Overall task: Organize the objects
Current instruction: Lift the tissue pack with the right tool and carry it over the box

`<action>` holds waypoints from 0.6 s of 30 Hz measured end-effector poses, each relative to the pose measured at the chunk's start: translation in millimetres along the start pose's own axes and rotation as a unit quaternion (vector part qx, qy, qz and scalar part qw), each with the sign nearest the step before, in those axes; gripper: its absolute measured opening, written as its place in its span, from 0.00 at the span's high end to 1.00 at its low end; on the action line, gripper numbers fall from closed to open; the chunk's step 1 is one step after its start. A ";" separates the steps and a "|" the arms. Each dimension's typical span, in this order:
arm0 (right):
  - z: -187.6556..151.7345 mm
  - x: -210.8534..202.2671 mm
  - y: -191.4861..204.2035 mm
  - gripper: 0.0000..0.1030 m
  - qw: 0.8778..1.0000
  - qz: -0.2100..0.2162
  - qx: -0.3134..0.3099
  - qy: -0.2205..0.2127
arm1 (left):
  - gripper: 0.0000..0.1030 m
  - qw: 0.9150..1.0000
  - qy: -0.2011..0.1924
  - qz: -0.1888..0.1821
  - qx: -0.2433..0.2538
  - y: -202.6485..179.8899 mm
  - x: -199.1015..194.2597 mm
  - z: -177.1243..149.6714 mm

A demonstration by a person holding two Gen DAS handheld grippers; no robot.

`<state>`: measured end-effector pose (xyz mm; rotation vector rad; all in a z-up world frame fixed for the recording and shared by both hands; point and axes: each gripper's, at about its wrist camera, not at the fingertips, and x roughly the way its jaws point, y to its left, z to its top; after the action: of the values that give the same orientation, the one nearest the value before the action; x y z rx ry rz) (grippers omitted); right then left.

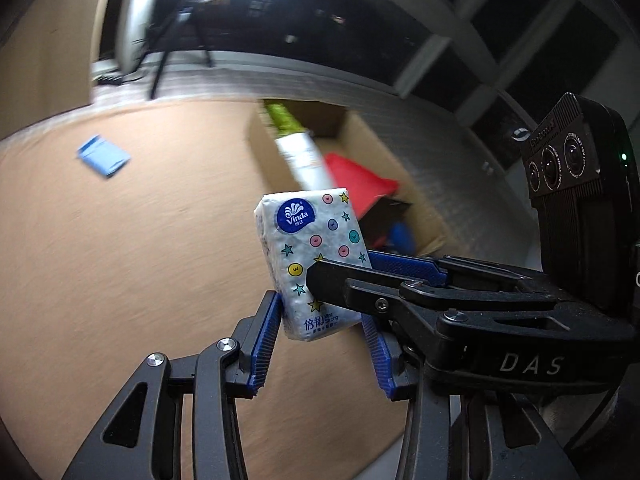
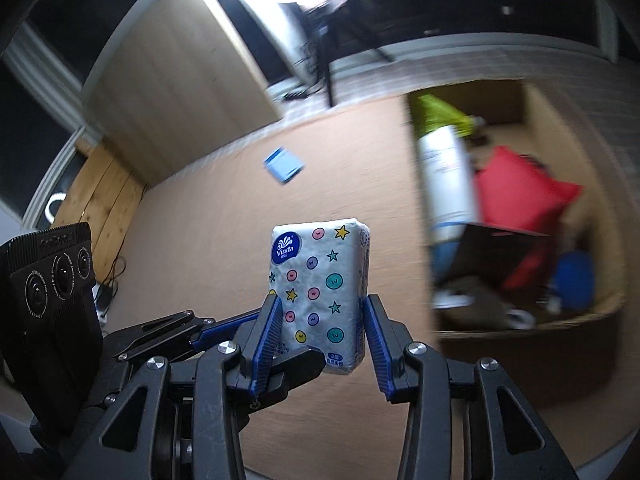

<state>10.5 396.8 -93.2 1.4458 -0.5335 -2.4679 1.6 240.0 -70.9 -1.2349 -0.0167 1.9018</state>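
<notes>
A white Vinda tissue pack point(image 1: 310, 258) with coloured dots and stars is held in the air above the tan floor. My left gripper point(image 1: 322, 318) has its blue pads on both sides of the pack's lower end. My right gripper point(image 1: 340, 270) reaches in from the right and its fingers clamp the same pack across its faces. In the right wrist view the pack point(image 2: 320, 292) stands upright between my right gripper's pads point(image 2: 320, 320), and the left gripper's fingers point(image 2: 296, 360) cross in from the left. A cardboard box point(image 2: 536, 332) sits to the right.
The cardboard box point(image 1: 348, 128) holds a white and green bottle point(image 1: 298, 148), a red item point(image 1: 360, 184), a dark item and blue things. A small blue packet point(image 1: 103, 155) lies on the tan floor point(image 1: 140, 260) far left. A tripod stands at the back.
</notes>
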 end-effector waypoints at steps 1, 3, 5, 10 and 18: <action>0.4 -4.1 -7.2 0.63 1.000 -0.003 0.006 -0.003 | 0.56 1.000 0.002 -0.004 0.005 -8.5 6.3 3.5; 1.9 -12.3 -23.9 0.63 1.000 -0.010 0.018 -0.010 | 0.56 1.000 0.007 -0.011 0.013 -22.9 18.6 10.1; 3.5 -16.5 -35.3 0.63 0.999 -0.016 0.025 -0.015 | 0.56 1.000 0.011 -0.016 0.023 -35.4 30.3 16.0; 14.6 -22.3 -63.0 0.63 0.999 -0.028 0.041 -0.022 | 0.56 0.999 0.018 -0.026 0.032 -53.9 55.5 30.5; 25.3 -27.4 -93.3 0.63 0.997 -0.049 0.046 -0.027 | 0.56 0.998 0.027 -0.032 0.039 -71.1 87.7 49.3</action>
<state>0.3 496.6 -99.6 1.4754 -0.6083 -2.5980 -4.0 362.8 -80.5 -1.2193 0.0462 1.7974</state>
